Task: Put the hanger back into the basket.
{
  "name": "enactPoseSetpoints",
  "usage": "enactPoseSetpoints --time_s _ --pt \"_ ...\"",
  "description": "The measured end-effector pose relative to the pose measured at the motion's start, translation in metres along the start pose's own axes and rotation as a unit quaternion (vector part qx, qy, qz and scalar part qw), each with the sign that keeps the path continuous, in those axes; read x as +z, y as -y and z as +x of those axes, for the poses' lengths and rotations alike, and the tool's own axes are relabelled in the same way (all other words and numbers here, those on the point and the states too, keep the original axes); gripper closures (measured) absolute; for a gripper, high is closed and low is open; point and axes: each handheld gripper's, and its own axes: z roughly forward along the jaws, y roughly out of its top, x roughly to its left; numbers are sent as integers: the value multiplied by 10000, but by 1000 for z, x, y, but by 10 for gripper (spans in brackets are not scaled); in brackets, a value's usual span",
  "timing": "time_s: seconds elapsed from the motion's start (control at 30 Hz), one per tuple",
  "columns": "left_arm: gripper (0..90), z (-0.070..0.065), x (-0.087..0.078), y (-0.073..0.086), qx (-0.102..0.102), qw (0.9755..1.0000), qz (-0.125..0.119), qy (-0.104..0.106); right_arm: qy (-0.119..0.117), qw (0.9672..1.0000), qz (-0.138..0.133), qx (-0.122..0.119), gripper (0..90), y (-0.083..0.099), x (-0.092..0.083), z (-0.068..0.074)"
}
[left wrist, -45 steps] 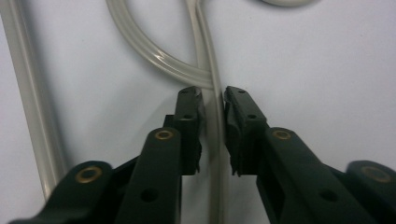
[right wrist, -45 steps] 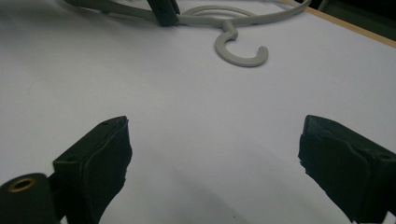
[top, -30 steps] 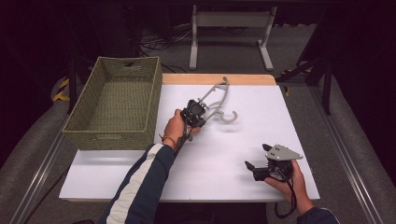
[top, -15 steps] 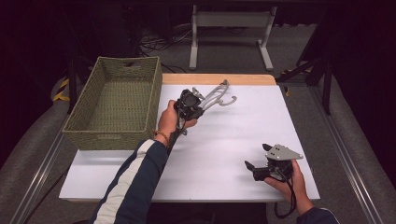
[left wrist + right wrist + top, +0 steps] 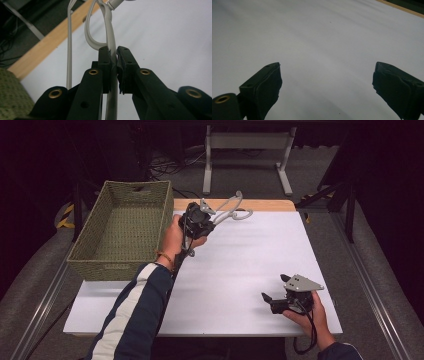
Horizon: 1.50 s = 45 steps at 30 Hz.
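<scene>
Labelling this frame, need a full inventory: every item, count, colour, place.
clothes hanger: 1, light grey, clamped in the left tool, raised over the far edge of the table
woven basket: 1, green, at the table's left side, nothing seen inside
table: 1, white top with a wooden strip along the far edge, centre
metal stand: 1, grey, on the floor behind the table
floor cables: several, dark, behind the basket
left tool: 1, black, jaws shut on the hanger's bar, next to the basket's right wall
right tool: 1, black with a grey plate, jaws wide apart and holding nothing, low at the near right
sleeve: 1, navy with a white stripe, left forearm
</scene>
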Motion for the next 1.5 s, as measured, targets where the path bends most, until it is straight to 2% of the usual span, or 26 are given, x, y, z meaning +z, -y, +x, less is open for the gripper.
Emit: enactPoseSetpoints --time_s 0.03,0.23,0.4,0.43,0.53,0.63,0.83,1.0,1.17,1.33,1.37,1.43,1.47,1.5 --pt "822 3 -6 -1 -21 9999 -56 -104 -4 10000 1 4 89 0 0 0" --pt "821 21 -35 -5 -100 9991 -274 -298 -3 10000 6 8 88 0 1 -1" --pt "822 38 -60 -1 -230 9976 -431 -489 -7 10000 19 16 88 0 1 0" --pt "821 42 -65 1 -230 9976 -448 -485 -3 10000 19 9 87 0 1 0" --pt "822 57 -79 10 -354 9959 -476 -679 -14 10000 -3 67 87 1 1 -2" --pt "821 73 -94 23 -538 9938 -643 -736 -10 10000 10 82 88 1 2 -2" --pt "821 100 -116 55 -694 9903 -795 -907 -109 9998 -18 161 86 0 3 -2" --pt "821 115 -122 89 -777 9872 -892 -1073 -183 9993 9 323 81 1 5 -5" --pt "821 128 -116 126 -937 9857 -883 -1084 -155 9997 96 152 78 0 8 1" --pt "821 136 -103 152 -955 9870 -677 -1101 -134 9996 161 170 79 1 11 3" --pt "821 136 -103 152 -955 9870 -677 -1101 -134 9996 161 170 79 1 11 3" --pt "821 138 -98 160 -1000 9882 -632 -969 -115 9996 184 184 79 2 12 3" --pt "821 138 -94 162 -966 9891 -559 -957 -117 9996 188 179 79 2 12 3" --pt "820 138 -92 164 -947 9890 -524 -1004 -117 9996 194 175 79 3 11 4"
